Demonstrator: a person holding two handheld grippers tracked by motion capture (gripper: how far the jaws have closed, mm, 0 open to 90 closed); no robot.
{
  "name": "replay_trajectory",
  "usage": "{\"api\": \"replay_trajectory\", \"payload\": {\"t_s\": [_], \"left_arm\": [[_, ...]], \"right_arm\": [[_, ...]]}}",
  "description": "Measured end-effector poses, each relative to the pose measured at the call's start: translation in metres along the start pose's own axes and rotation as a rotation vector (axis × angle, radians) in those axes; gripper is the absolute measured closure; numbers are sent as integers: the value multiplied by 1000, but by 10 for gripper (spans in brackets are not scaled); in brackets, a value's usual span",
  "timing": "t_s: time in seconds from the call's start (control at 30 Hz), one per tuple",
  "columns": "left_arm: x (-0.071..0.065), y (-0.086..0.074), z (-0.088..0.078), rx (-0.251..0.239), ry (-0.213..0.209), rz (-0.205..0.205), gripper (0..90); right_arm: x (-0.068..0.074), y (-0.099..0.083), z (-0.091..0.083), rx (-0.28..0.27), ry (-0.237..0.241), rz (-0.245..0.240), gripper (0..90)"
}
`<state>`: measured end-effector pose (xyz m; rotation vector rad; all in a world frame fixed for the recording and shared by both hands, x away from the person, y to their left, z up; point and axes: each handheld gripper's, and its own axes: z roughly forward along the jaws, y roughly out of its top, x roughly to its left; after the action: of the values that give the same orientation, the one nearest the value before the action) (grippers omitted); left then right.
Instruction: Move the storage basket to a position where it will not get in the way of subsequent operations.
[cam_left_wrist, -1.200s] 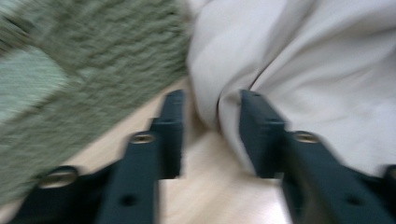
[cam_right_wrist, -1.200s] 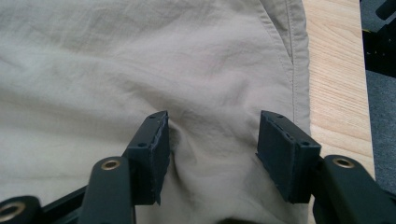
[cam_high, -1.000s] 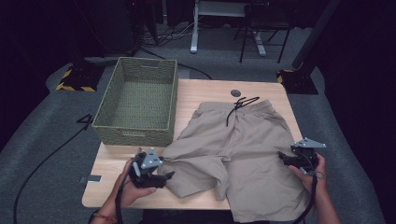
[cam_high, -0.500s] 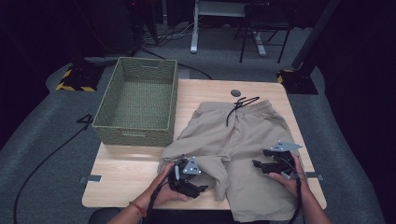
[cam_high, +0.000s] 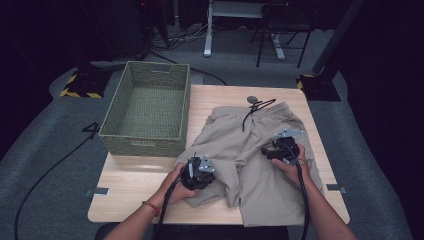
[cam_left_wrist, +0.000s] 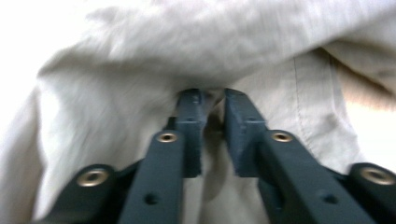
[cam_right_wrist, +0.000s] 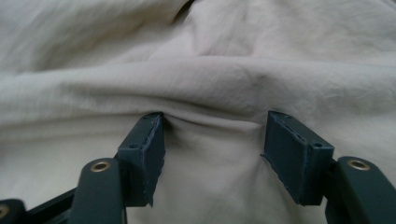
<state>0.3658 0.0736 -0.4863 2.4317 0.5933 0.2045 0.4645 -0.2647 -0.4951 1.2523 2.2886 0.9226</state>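
Note:
Beige shorts (cam_high: 260, 145) lie spread on the wooden table (cam_high: 135, 185), waistband and black drawstring (cam_high: 256, 107) at the far side. My left gripper (cam_high: 199, 172) sits on the left leg near the hem. In the left gripper view its jaws (cam_left_wrist: 214, 100) have just been closing and now pinch a raised fold of the beige cloth (cam_left_wrist: 140, 60). My right gripper (cam_high: 281, 150) rests on the right leg. In the right gripper view its jaws (cam_right_wrist: 215, 130) stand wide but have just been closing, pressed into the cloth (cam_right_wrist: 210, 70), which bulges between them ungripped.
A green woven basket (cam_high: 150, 107) stands on the table's left half, its near wall close to the left gripper. A small grey disc (cam_high: 251, 99) lies beyond the waistband. Bare wood shows at the front left corner. Cables trail back from both grippers along the forearms.
Both hands have moved inward onto the shorts, the left from the front left of the table, the right from the right edge. The left jaws closed on a fold; the left leg has bunched up.

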Motion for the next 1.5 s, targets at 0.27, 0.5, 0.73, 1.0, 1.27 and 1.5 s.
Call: {"api": "replay_trajectory", "payload": {"t_s": [0.27,0.5,0.73,1.0,1.27,1.5], "left_arm": [[8,-11,-9,18,-10,3,885],[-1,-21,-23,69,-68,82,854],[-28,-16,-31,-44,-9,86,457],[-63,19,-4,-97,-24,111,276],[-58,22,22,-54,-112,93,599],[-62,14,17,-48,-252,127,860]], "right_arm": [[-20,28,26,2,-97,48,386],[-23,33,27,34,-165,63,404],[-13,4,-39,-35,-42,-29,392],[-48,-72,-132,-24,-165,13,423],[-53,-119,-147,18,-133,59,471],[-35,-122,-129,-35,-40,25,459]]}}
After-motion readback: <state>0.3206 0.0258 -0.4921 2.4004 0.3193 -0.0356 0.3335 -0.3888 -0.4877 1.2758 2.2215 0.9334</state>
